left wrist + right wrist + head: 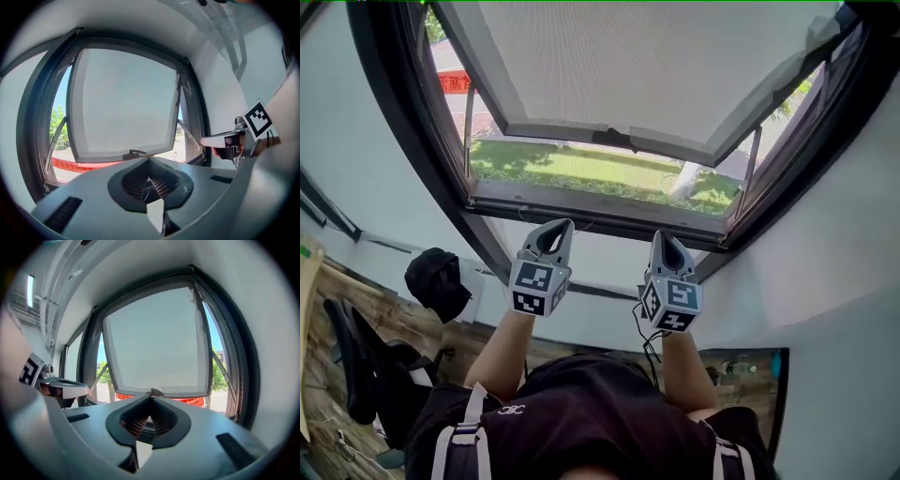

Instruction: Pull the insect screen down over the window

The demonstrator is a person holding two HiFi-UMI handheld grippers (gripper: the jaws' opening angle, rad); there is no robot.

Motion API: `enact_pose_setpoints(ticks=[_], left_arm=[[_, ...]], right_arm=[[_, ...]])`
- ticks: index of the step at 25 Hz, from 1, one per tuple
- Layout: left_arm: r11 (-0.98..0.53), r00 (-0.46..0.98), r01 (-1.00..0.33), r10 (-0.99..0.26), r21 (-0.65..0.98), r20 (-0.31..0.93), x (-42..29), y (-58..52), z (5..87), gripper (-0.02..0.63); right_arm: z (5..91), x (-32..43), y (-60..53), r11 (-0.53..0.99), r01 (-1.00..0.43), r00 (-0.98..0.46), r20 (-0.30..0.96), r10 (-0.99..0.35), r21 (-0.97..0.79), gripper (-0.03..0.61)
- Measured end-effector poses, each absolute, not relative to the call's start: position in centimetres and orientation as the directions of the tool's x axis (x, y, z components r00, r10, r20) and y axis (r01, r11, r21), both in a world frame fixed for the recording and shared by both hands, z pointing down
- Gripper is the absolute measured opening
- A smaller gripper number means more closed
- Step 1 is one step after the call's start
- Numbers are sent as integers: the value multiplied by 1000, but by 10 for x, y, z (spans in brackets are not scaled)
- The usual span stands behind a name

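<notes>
below the window frame (600,211), in the head view, the left gripper (561,227) and right gripper (663,236) are held up side by side, apart from each other, both pointed at the opening. the jaws of each are seen pressed together in its own gripper view, closed and empty. the insect screen (656,66) is seen over the upper part of the window, its bottom bar (553,129) partway down and touched by neither gripper; a dark handle (614,139) is set at mid-bar. only the head view shows the grass (572,169) and a pale tree trunk (684,178) in the gap under the bar, plus the person's forearms and a black cap (438,281) hung on the left wall. a red banner (79,164) outside is shown widest in the left gripper view, just under the bar. the other gripper is caught at the edge of each gripper view. the lower frame is hidden by the gripper's own body in both gripper views.
</notes>
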State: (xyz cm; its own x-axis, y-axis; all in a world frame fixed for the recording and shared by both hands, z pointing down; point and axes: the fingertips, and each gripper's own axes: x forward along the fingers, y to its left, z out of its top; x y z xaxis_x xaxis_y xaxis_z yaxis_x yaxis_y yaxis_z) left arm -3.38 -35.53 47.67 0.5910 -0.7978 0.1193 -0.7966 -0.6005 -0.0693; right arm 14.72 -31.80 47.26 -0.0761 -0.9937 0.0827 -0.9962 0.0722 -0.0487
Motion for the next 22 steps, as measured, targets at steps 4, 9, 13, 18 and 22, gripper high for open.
enact_pose_setpoints(ticks=[4, 9, 13, 18, 22], left_arm=[[-613, 602, -784, -789, -99, 121, -19, -340, 478, 0], [-612, 602, -784, -790, -103, 117, -13, -331, 479, 0], [-601, 591, -789, -799, -126, 111, -13, -330, 478, 0], [-597, 586, -793, -802, -120, 116, -14, -330, 481, 0], [-593, 580, -796, -805, -123, 123, -14, -329, 483, 0]], right_arm=[[474, 140, -312, 73, -997, -74, 46, -996, -22, 3], [471, 133, -304, 96, -995, -95, 26, -995, 30, 3], [468, 134, -300, 95, -995, -95, 15, -995, 37, 3], [468, 129, -300, 101, -993, -101, 14, -995, 54, 3], [469, 128, -300, 110, -993, -109, 21, -994, 51, 3]])
